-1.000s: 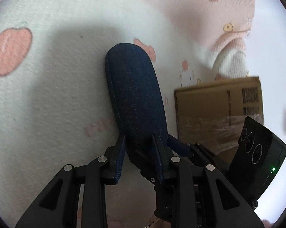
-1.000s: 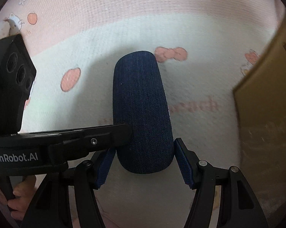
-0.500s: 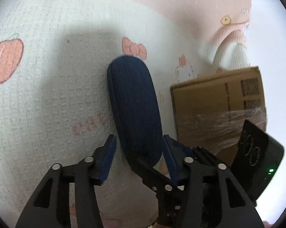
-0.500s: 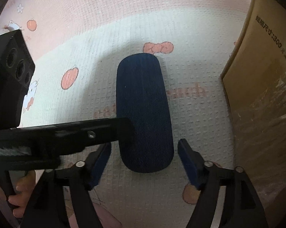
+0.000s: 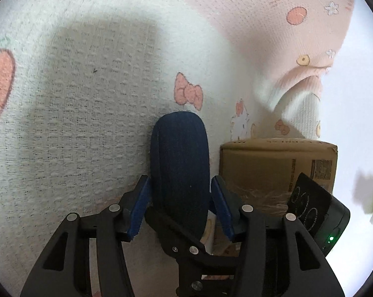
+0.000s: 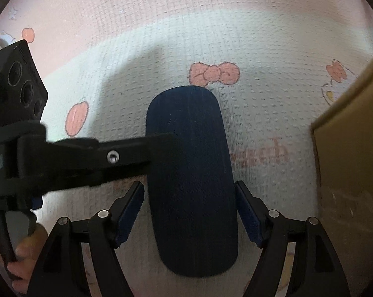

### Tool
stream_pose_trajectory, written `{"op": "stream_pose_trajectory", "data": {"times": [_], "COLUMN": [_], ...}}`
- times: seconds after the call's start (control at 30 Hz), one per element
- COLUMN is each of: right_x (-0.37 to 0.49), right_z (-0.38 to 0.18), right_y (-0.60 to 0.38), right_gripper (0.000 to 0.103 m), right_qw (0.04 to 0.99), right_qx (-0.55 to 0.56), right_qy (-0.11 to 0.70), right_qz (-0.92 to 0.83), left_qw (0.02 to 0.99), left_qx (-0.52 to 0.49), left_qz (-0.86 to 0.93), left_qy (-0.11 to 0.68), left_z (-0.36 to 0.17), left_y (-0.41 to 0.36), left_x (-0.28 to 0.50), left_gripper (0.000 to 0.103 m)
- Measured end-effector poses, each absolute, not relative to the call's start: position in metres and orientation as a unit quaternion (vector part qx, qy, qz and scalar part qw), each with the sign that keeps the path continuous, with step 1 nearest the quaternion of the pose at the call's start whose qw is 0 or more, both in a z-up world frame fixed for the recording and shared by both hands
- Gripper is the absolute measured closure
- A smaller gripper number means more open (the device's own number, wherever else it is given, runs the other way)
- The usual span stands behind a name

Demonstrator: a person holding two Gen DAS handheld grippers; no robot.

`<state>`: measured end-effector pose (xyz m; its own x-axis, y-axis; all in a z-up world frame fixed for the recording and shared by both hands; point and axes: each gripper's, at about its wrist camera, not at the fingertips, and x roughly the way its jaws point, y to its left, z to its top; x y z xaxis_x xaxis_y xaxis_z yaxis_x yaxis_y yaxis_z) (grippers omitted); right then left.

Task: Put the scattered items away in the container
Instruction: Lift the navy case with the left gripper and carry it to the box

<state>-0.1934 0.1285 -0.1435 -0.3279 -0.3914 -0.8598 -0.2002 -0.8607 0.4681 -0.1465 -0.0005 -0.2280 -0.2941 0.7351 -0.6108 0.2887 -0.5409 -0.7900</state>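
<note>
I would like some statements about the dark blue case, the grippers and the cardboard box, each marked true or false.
1. The dark blue case lies on a patterned cloth. True.
2. The right gripper is clamped on the case. False: its pads stand apart from the case's sides.
3. The case is inside the cardboard box. False: it lies beside the box.
4. The left gripper is open, with the case between its fingers. True.

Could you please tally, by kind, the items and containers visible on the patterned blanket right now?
Dark blue denim-covered oblong case: 1
Brown cardboard box: 1
Total: 2
</note>
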Motion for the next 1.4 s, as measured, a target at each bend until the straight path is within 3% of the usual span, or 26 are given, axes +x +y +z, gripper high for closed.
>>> {"op": "stream_pose_trajectory", "data": {"times": [0.2, 0.23, 0.27, 0.47, 1.03, 1.4], "right_x": [-0.192, -0.191, -0.191, -0.182, -0.129, -0.105], "right_z": [-0.144, -0.143, -0.143, -0.135, 0.004, 0.049], "right_y": [0.125, 0.124, 0.124, 0.128, 0.205, 0.281], "right_gripper": [0.031, 0.033, 0.041, 0.042, 0.042, 0.042], "right_qw": [0.065, 0.067, 0.067, 0.071, 0.036, 0.007], "right_qx": [0.56, 0.557, 0.555, 0.54, 0.379, 0.35], "right_qy": [-0.25, -0.248, -0.245, -0.257, -0.264, -0.265], "right_qz": [-0.787, -0.79, -0.792, -0.798, -0.886, -0.898], "left_qw": [0.172, 0.172, 0.172, 0.182, 0.284, 0.342], "left_qx": [-0.564, -0.563, -0.562, -0.549, -0.412, -0.41], "left_qz": [0.665, 0.662, 0.663, 0.686, 0.769, 0.766], "left_qy": [-0.458, -0.463, -0.464, -0.441, -0.398, -0.358], "left_z": [-0.234, -0.235, -0.235, -0.213, -0.04, 0.012], "left_y": [-0.003, -0.003, -0.003, 0.0, 0.028, 0.085], "left_x": [-0.142, -0.141, -0.14, -0.134, -0.137, -0.169], "left_gripper": [0.057, 0.058, 0.058, 0.059, 0.064, 0.064]}}
